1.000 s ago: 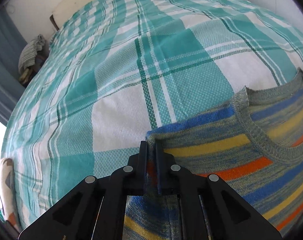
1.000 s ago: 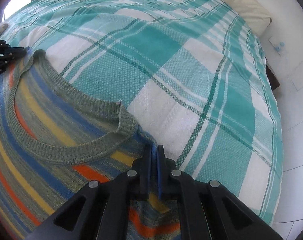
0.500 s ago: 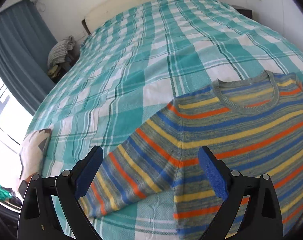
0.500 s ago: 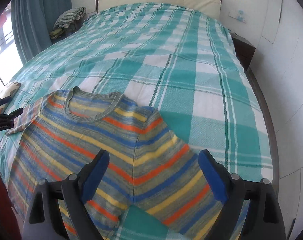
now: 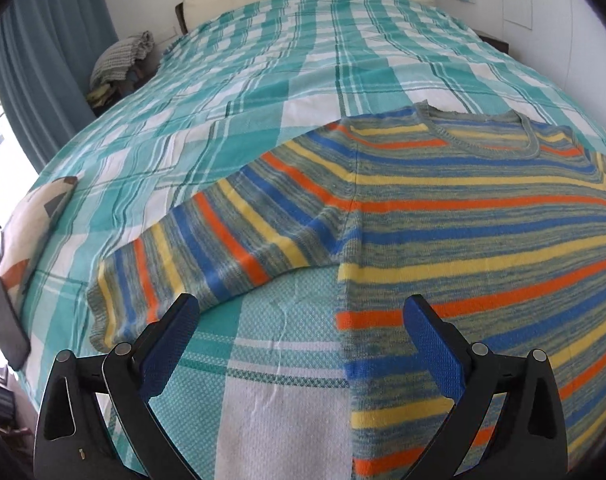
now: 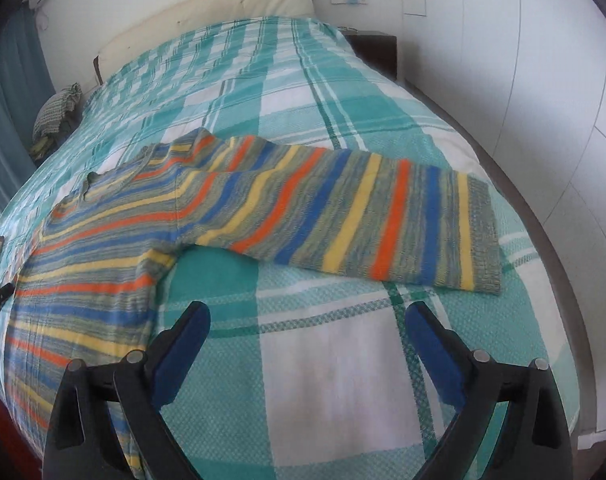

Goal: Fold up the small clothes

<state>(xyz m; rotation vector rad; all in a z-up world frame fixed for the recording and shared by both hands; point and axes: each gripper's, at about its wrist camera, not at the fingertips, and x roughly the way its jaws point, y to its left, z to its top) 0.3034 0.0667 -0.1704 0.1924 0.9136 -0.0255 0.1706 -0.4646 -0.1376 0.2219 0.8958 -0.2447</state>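
Note:
A knitted sweater (image 5: 463,220) with blue, orange and yellow stripes lies flat on the teal plaid bed (image 5: 263,92), neckline toward the headboard. One sleeve (image 5: 207,256) stretches out to the left; the other sleeve (image 6: 363,220) reaches right toward the bed's side edge. My left gripper (image 5: 301,308) hovers near the sweater's left armpit, its jaws still opening, nothing between them but bedspread and the sweater's side edge below. My right gripper (image 6: 309,312) hangs over bare bedspread (image 6: 335,360) below the right sleeve, jaws also opening and holding nothing.
A patterned cushion (image 5: 31,232) and a dark flat phone (image 5: 5,324) lie at the bed's left edge. A heap of clothes (image 5: 119,56) sits by the blue curtain (image 5: 43,60). A cream pillow (image 6: 207,12), a dark nightstand (image 6: 373,48) and white wall panels (image 6: 543,100) border the bed.
Both grippers were shut on the sweater's shoulders; they let go, opened wide and drew back toward the near edge. The sweater now lies spread out with both sleeves extended.

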